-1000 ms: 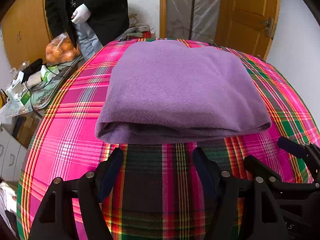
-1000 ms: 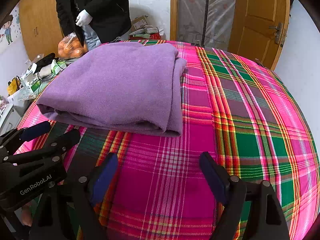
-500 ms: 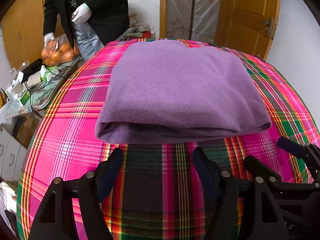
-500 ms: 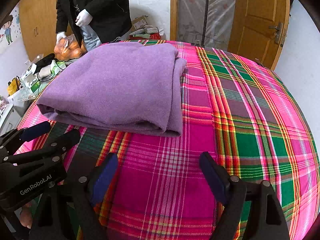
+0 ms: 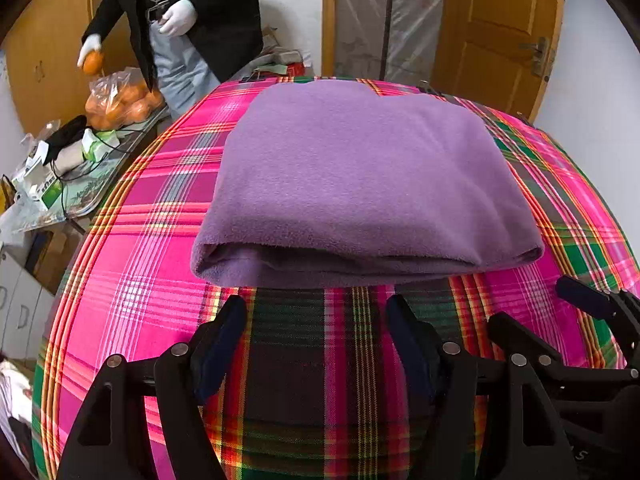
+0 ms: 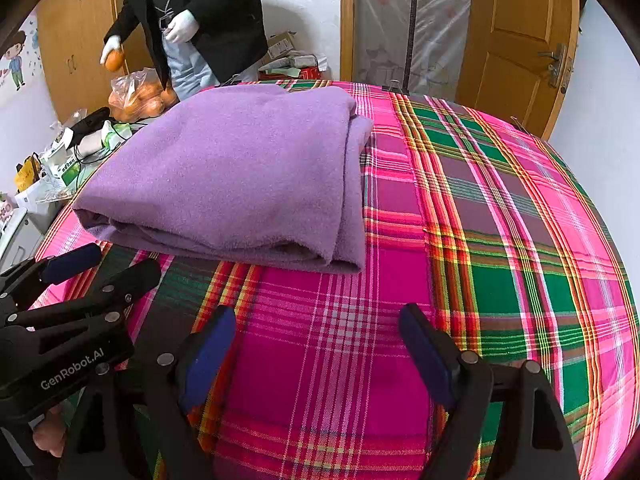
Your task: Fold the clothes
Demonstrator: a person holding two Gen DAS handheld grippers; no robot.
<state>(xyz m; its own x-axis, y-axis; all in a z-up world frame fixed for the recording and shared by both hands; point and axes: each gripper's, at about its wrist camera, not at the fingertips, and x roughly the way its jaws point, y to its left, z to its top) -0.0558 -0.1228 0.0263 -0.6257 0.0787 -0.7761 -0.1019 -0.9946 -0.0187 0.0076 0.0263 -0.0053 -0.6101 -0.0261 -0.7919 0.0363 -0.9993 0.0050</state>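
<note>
A purple fleece garment (image 5: 360, 184) lies folded in a thick rectangle on the pink plaid table cover (image 5: 132, 280). It also shows in the right wrist view (image 6: 240, 176), left of centre. My left gripper (image 5: 316, 320) is open and empty, just short of the garment's near folded edge. My right gripper (image 6: 316, 332) is open and empty over bare plaid cloth (image 6: 500, 240), to the right of the garment's near corner. The left gripper also shows at the lower left of the right wrist view (image 6: 92, 276).
A person in a black coat and white gloves (image 5: 188, 20) stands at the far left, holding an orange (image 5: 93, 63) above a bag of oranges (image 5: 120, 100). A cluttered side table (image 5: 60, 168) stands left of the bed. A wooden door (image 5: 500, 32) is behind.
Both grippers and the garment have stayed still. The person behind has lifted an orange out of the bag with one gloved hand.
</note>
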